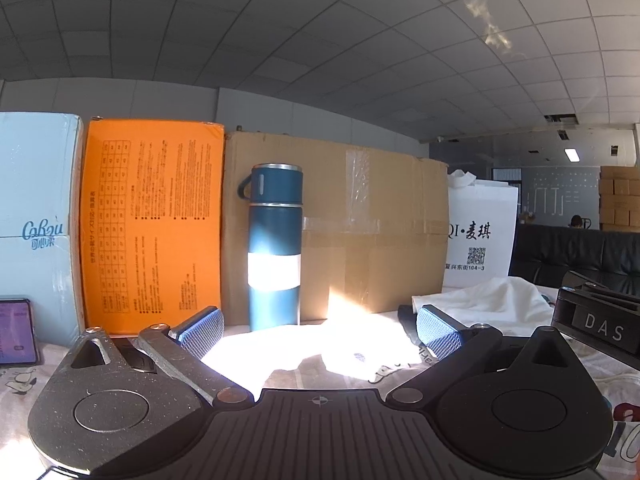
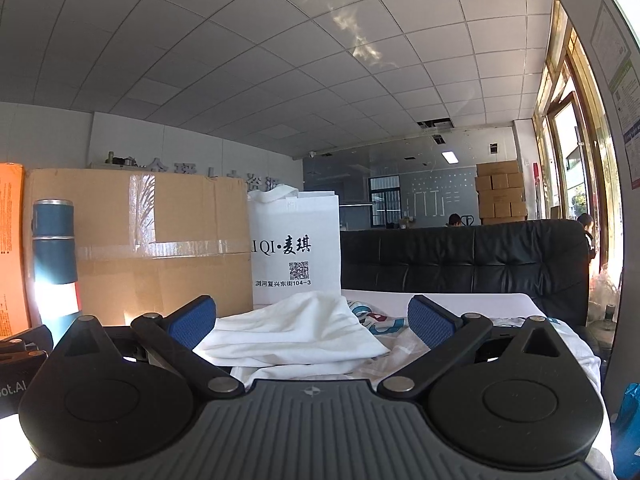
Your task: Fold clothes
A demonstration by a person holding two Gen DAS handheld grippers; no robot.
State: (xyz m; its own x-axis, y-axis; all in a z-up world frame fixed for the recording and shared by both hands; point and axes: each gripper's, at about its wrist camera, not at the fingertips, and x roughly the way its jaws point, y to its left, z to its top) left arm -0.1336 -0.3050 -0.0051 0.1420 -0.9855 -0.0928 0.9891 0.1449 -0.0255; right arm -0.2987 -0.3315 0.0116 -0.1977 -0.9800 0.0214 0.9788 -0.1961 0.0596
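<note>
Both hand-held grippers (image 1: 319, 332) (image 2: 312, 322) wide apart, empty, above white garment (image 2: 296, 328).

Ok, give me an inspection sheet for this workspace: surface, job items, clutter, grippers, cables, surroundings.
Surface: printed cloth cover, partly in bright sunlight.
Job's things: white garment, crumpled, not yet folded.
Clutter: blue flask, orange box, cardboard box, white bag, phone.
Grippers: left hand-held gripper open, empty; right hand-held gripper open, empty.
Cables: nothing seen.
Surroundings: black sofa, stacked cartons, windows at right.
</note>
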